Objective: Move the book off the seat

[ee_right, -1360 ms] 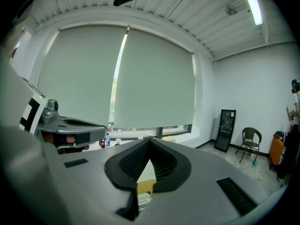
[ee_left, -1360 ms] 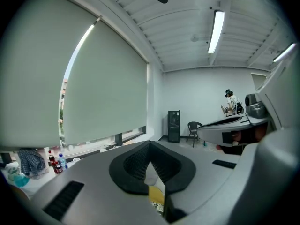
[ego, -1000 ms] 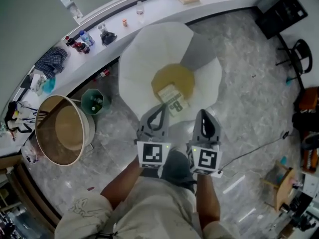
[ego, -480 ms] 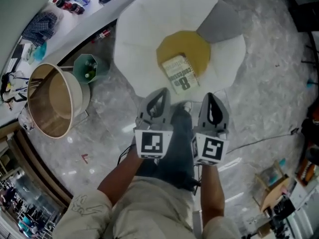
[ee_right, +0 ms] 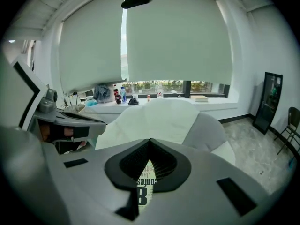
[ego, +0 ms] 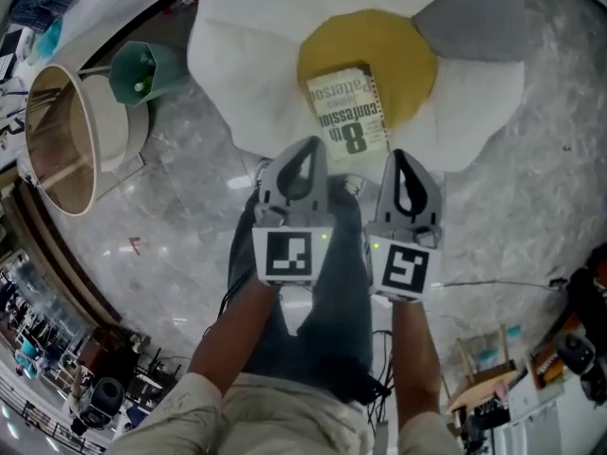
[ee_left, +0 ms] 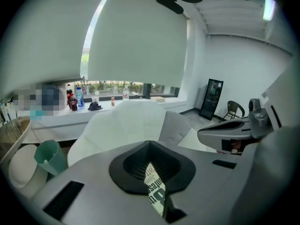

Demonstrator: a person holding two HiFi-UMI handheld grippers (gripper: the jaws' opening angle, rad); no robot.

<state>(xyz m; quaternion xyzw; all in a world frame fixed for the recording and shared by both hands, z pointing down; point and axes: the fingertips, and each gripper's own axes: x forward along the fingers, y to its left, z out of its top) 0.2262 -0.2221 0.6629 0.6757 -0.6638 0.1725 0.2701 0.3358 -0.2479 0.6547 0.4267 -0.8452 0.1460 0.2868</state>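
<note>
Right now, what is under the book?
The book lies on the round yellow cushion of the white chair. The patch of cushion directly beneath the book is covered.

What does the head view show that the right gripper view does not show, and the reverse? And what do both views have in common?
Only the head view: the yellow cushion under the book, the person's legs and the marker cubes on the grippers.
Only the right gripper view: the roller blinds, the bottles on the windowsill and a black cabinet.
Both: the book, the white seat, the left gripper and the right gripper, its jaws shut.
</note>
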